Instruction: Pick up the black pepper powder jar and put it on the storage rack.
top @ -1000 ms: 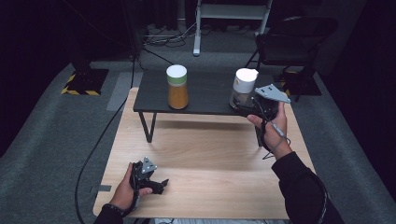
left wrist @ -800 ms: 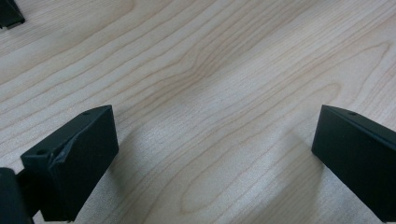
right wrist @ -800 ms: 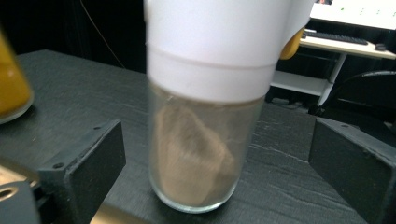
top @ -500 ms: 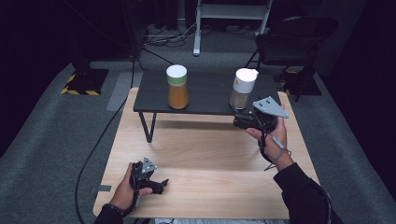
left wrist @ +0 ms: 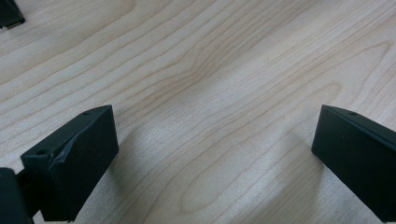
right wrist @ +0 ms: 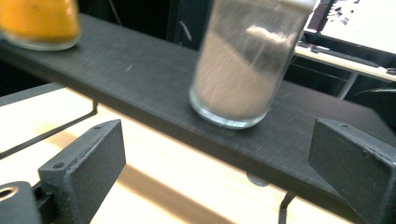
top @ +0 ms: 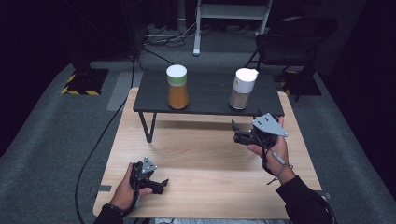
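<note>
A low black shelf (top: 208, 99) stands on the far half of the wooden table (top: 201, 154). On it are an orange-filled jar (top: 178, 88) with a white lid and a jar of grey-brown powder (top: 243, 89) with a white lid. My right gripper (top: 236, 133) hovers open in front of the shelf, below the grey jar, its jaws pointing left and holding nothing. In the right gripper view the grey jar (right wrist: 243, 70) stands ahead, beyond the wide-apart jaws, with the orange jar (right wrist: 39, 23) at the top left. My left gripper (top: 162, 185) rests open near the table's front edge.
In the left gripper view the open jaws frame bare wood (left wrist: 210, 116). A dark chair (top: 294, 39) and a white stand (top: 233, 11) are on the grey floor behind the table. Cables (top: 100, 140) trail across the floor at the left.
My right gripper has dropped from beside the grey jar's top to below the shelf's front edge, nearer the person. Its jaws stay open. The left gripper has not moved.
</note>
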{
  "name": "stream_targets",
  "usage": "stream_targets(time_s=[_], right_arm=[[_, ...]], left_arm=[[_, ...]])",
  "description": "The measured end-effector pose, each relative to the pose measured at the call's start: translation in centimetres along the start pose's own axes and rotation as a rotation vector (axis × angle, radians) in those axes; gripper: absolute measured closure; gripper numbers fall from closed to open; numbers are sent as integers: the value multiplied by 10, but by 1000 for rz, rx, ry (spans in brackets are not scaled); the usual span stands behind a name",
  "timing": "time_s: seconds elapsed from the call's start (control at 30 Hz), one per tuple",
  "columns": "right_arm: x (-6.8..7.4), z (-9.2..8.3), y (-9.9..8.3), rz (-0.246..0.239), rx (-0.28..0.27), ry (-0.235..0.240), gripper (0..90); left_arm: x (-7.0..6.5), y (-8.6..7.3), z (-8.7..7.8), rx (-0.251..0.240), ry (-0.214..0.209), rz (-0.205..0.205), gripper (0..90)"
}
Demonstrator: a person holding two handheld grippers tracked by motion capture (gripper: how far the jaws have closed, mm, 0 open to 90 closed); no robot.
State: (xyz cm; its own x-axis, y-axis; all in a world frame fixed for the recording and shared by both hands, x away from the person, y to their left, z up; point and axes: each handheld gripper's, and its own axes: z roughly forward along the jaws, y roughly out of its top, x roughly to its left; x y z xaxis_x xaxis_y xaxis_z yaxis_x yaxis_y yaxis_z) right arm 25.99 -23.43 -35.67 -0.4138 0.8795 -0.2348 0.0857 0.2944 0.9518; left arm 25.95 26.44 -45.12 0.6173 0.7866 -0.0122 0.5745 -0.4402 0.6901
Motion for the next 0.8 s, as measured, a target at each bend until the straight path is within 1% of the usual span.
stream_targets(time_s=[0.1,0.23,0.3,0.33,0.37,0.47,0.57,0.63,0.7,0.8], right_arm=[[3,-4,-9,-9,6,19,40],[10,-9,-23,-54,21,31,39],[13,-11,-29,-71,26,34,39],[13,-11,-29,-71,26,34,39],[15,-12,-34,-84,33,37,39],[18,-13,-41,-103,49,45,38],[20,-15,-49,-102,58,62,37],[22,-15,-55,-115,65,65,37],[23,-15,-60,-118,81,77,35],[26,-16,-68,-142,103,91,28]], left_arm=[[0,0,0,0,0,0,4],[0,0,0,-1,0,0,4],[0,0,0,0,0,0,4],[0,0,0,0,0,0,4],[0,0,0,0,0,0,4],[0,0,0,0,0,1,4],[0,0,0,0,0,0,4],[0,0,0,-1,0,0,4],[0,0,0,0,0,0,4],[0,0,0,0,0,1,4]])
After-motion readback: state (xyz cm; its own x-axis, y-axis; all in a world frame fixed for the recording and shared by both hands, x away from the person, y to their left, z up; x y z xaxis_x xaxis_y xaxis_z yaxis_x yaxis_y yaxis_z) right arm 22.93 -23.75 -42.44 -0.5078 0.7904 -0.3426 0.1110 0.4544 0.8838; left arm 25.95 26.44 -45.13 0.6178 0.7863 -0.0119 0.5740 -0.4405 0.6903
